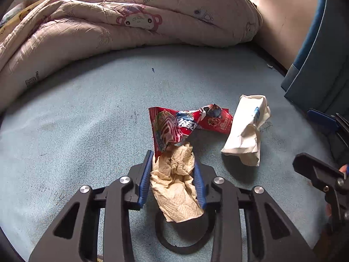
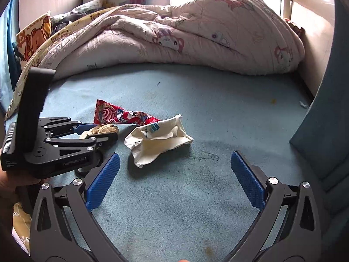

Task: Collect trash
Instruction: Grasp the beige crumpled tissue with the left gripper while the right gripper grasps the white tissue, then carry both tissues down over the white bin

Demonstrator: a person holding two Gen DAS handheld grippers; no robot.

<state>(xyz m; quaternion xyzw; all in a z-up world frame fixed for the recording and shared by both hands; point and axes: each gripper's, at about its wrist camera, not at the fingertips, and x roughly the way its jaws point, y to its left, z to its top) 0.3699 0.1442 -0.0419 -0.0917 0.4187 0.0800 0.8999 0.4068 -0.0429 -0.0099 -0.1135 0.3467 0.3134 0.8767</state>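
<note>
My left gripper (image 1: 173,159) is shut on a crumpled beige paper towel (image 1: 176,181), low over the blue bed sheet (image 1: 87,120). In the right wrist view the left gripper (image 2: 109,134) holds the same towel (image 2: 102,129) at the left. A red snack wrapper (image 1: 187,123) lies just beyond the towel, touching it; it also shows in the right wrist view (image 2: 122,115). A crumpled white paper bag (image 1: 247,131) lies to the right of the wrapper. My right gripper (image 2: 174,160) is open and empty, with the white bag (image 2: 157,139) just ahead between its fingertips.
A bunched pink cartoon quilt (image 1: 109,28) fills the far side of the bed and also shows in the right wrist view (image 2: 185,37). A blue cushion (image 2: 322,135) stands at the right. A printed pillow (image 2: 35,37) lies far left. A wall edge (image 1: 281,21) runs along the right.
</note>
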